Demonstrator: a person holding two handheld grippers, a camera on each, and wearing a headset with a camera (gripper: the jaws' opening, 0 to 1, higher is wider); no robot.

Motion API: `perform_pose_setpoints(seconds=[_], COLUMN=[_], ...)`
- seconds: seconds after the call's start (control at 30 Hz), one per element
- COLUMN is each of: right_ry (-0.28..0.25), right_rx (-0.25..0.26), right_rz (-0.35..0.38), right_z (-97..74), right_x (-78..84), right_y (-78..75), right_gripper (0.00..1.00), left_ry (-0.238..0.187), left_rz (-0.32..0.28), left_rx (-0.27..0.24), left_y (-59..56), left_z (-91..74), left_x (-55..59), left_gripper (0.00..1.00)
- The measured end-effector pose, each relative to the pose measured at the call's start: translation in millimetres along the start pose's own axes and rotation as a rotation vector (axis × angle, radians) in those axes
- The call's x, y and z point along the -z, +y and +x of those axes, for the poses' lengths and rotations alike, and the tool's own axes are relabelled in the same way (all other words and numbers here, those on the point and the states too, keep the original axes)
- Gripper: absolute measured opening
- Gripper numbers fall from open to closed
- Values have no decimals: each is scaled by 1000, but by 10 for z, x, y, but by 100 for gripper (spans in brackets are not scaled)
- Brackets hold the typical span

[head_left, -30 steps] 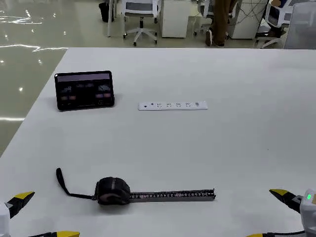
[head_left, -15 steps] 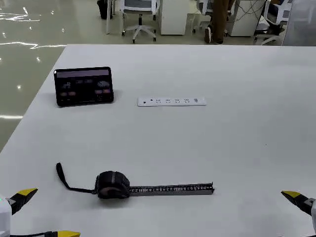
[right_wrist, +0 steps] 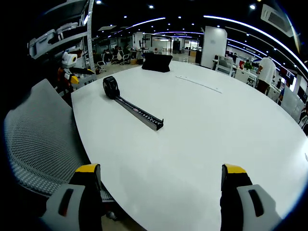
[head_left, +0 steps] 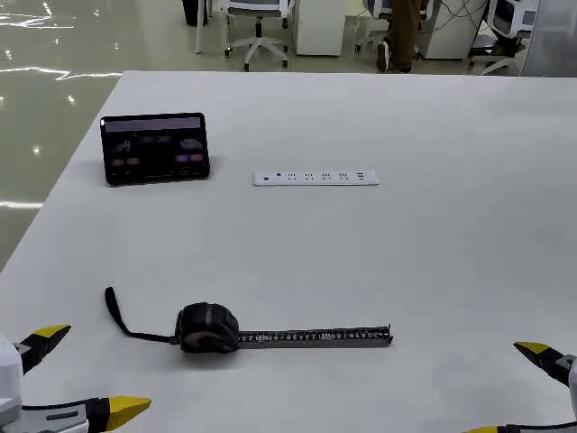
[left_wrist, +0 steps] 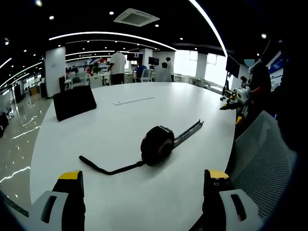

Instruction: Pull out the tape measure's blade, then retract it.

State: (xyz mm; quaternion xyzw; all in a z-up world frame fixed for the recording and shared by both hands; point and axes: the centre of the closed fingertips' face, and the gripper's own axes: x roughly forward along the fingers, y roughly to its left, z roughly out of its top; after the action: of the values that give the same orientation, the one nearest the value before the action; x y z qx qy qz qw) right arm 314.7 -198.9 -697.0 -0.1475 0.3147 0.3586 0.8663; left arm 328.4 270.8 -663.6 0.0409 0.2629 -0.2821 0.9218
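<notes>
change: the head view has tipped, so the whole table [head_left: 433,234] sits a little higher in frame. the tape measure [head_left: 208,327] has kept its place against the tablet [head_left: 155,149], blade out as before. more of the left gripper's lower jaw now shows at the bottom left.
left gripper [left_wrist: 144,175]: lower left corner of the head view, jaws spread wide with nothing in them, short of the strap [head_left: 122,320] and not touching it.
right gripper [right_wrist: 161,169]: lower right corner of the head view, jaws wide apart and empty, well apart from the blade's hooked tip.
tape measure: lower left of centre in the head view. the dark round case lies on the table, and the blade [head_left: 315,337] runs flat to the right.
edges: in both gripper views the table's near edge curves just ahead of the jaws, with a mesh chair back [right_wrist: 38,139] beside it.
open room: bare table lies between each gripper and the tape, and all across the right half.
surface: plain white and flat.
farther: a white power strip [head_left: 315,178] at upper centre, the tablet propped upright at upper left.
room: glossy floor [head_left: 45,99] at upper left, office chairs [head_left: 257,27] along the top edge.
</notes>
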Motion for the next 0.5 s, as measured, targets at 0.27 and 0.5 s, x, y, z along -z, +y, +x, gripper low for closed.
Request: perform_pose_setpoints(seconds=[0.27,0.5], right_ry=[-2,3], right_rx=[-2,-12], right_rz=[-1,12], right_z=[34,11], right_x=[34,123], right_y=[1,76], right_gripper=[100,100], left_ry=[8,8], left_rz=[-8,-19], left_rx=[-6,-16], left_y=[32,35], left_z=[-36,-18], left_x=[75,119], left_gripper=[100,100])
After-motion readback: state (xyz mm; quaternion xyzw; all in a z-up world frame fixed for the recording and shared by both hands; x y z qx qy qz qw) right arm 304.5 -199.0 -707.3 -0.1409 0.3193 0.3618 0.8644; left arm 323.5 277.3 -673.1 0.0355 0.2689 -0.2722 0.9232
